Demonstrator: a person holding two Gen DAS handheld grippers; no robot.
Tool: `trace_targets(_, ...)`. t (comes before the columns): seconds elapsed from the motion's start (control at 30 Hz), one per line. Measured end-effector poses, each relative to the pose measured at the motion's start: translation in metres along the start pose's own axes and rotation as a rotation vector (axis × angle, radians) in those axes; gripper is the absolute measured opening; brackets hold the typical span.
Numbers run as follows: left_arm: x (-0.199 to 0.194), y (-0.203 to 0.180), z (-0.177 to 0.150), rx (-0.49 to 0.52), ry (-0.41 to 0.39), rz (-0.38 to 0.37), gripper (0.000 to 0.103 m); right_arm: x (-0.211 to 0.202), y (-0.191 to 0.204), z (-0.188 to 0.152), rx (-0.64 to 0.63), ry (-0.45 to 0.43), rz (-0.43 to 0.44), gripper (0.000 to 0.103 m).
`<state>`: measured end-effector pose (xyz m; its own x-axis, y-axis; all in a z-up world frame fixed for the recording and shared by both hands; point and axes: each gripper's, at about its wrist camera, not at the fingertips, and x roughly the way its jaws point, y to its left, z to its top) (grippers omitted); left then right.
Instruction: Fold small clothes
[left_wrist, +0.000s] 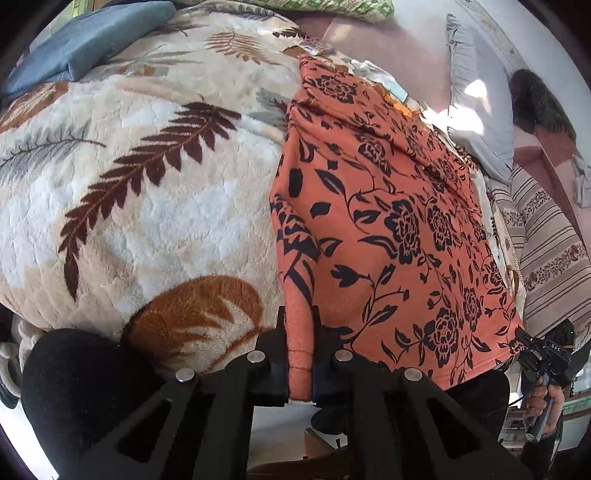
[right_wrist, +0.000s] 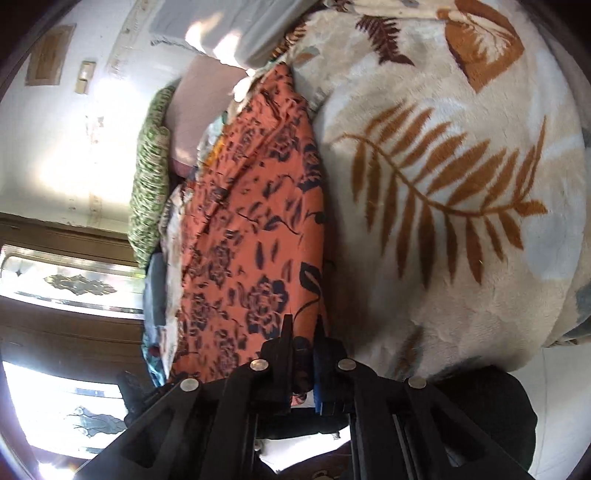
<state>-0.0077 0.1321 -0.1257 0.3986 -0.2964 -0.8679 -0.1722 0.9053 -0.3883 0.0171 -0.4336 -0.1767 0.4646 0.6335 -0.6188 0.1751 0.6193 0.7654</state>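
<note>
The orange floral garment (left_wrist: 388, 206) lies stretched over the fern-print fleece blanket (left_wrist: 147, 192) on the bed. In the left wrist view it fills the right half of the frame, its long axis running from the bottom centre up toward the top centre. In the right wrist view the same cloth (right_wrist: 251, 229) runs as a narrower band from the bottom centre up toward the upper middle, with the blanket (right_wrist: 443, 184) spreading to its right.

You have both near corners pinched. Your left claw (left_wrist: 300, 354) is clamped on a bunched orange edge at the bottom centre of its frame, and your right claw (right_wrist: 303, 354) is closed on the printed hem at the bottom centre of its own. From the left view you can see the right claw (left_wrist: 522, 341) at the lower right, biting the garment's other near corner.

So the cloth lies straight ahead of both claws, away from you, and neither hand is nearer. My reading is that the coming fold means carrying this near edge along that long axis toward the far end, near the heap of other clothes (left_wrist: 384, 79). Keep the two claws level, or the hem may skew.
</note>
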Motion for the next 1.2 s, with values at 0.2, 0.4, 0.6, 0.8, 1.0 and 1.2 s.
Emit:
trace_targets(0.2, 0.0, 0.0, 0.014, -0.044, -0.014, -0.046, 0.007, 0.001, 0.007, 0.01, 0.045, -0.032, 0.107, 0.008)
trace_targets(0.4, -0.015, -0.013, 0.041, -0.021, -0.066, -0.114, 0.007, -0.003, 0.021, 0.031, 0.063, -0.062, 0.189, 0.008)
trace_targets(0.6, -0.03, -0.045, 0.135, 0.015, -0.185, -0.187, 0.007, 0.002, 0.066, 0.117, 0.003, -0.134, 0.257, 0.008)
trace_targets(0.8, 0.016, -0.063, 0.282, -0.016, -0.286, -0.156, 0.008, 0.066, 0.107, 0.259, -0.003, -0.18, 0.218, 0.008)
trace_targets(1.0, 0.135, -0.034, 0.367, -0.228, -0.135, 0.043, 0.053, 0.163, 0.069, 0.347, 0.157, -0.206, -0.042, 0.075)
trace_targets(1.2, 0.098, -0.013, 0.349, -0.183, -0.264, 0.096, 0.072, 0.132, 0.073, 0.305, 0.003, -0.306, -0.076, 0.083)
